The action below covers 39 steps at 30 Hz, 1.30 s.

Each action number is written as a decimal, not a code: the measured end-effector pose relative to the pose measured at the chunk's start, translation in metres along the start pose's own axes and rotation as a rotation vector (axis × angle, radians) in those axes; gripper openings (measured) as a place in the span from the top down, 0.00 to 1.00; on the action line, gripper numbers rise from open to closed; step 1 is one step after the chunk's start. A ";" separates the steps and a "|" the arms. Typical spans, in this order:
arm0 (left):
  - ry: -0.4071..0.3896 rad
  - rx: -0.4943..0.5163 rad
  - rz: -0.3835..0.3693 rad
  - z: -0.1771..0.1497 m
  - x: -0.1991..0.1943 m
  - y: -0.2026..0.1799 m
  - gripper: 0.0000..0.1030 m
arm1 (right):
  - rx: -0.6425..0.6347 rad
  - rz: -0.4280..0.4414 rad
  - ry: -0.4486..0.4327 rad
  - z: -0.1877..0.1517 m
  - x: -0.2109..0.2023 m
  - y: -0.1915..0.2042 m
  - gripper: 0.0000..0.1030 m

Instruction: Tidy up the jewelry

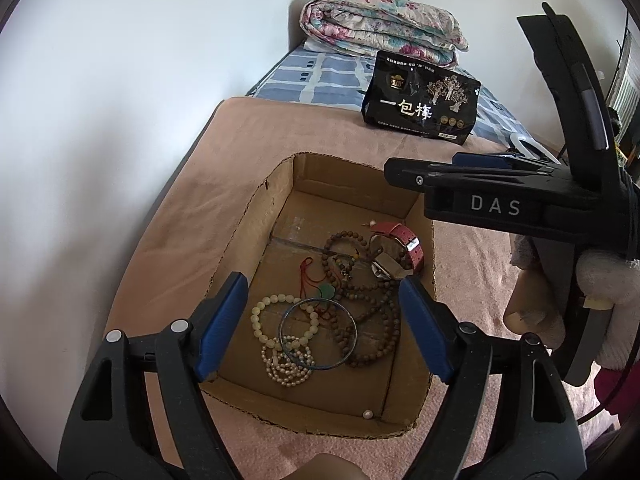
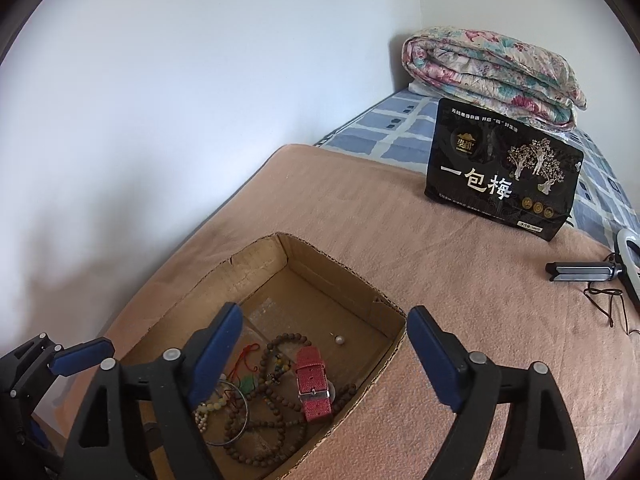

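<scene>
An open cardboard box (image 1: 256, 216) sits on a pink blanket. Inside lie a red-strap watch (image 1: 404, 246), brown wooden bead strands (image 1: 380, 320), a white pearl bracelet (image 1: 286, 368), a pale bead bracelet (image 1: 264, 312), a blue metal bangle (image 1: 318, 334), a green pendant on red cord (image 1: 326, 290) and a loose pearl (image 1: 367, 414). My left gripper (image 1: 322, 292) is open and empty above the box. My right gripper (image 2: 324, 330) is open and empty over the box's right wall (image 2: 360, 396). The watch (image 2: 312, 380) and bangle (image 2: 236, 416) also show there.
A black snack pouch (image 1: 420, 98) stands on the bed beyond the box. A folded floral quilt (image 1: 380, 20) lies at the far end on a blue checked sheet. A ring light and small tripod (image 2: 584, 270) with a cord lie at the right. A white wall runs along the left.
</scene>
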<state>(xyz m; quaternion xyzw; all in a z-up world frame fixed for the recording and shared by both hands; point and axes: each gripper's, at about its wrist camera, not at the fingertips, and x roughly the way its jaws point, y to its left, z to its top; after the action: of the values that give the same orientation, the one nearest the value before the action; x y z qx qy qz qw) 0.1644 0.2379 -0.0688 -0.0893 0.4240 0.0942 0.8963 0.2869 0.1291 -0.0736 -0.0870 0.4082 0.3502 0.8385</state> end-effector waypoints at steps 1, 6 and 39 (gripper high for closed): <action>0.003 0.000 0.002 0.000 0.000 0.000 0.22 | 0.000 -0.002 0.001 0.000 0.000 0.000 0.14; -0.001 -0.001 0.004 -0.001 0.000 0.000 0.22 | 0.003 -0.001 0.000 0.000 -0.001 -0.001 0.12; -0.150 0.080 -0.001 -0.006 -0.094 -0.061 0.22 | 0.099 -0.058 -0.120 -0.031 -0.151 -0.041 0.11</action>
<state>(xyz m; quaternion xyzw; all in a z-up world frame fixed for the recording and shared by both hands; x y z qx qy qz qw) 0.1164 0.1686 0.0057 -0.0463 0.3592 0.0832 0.9284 0.2308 0.0076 0.0128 -0.0362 0.3714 0.3098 0.8745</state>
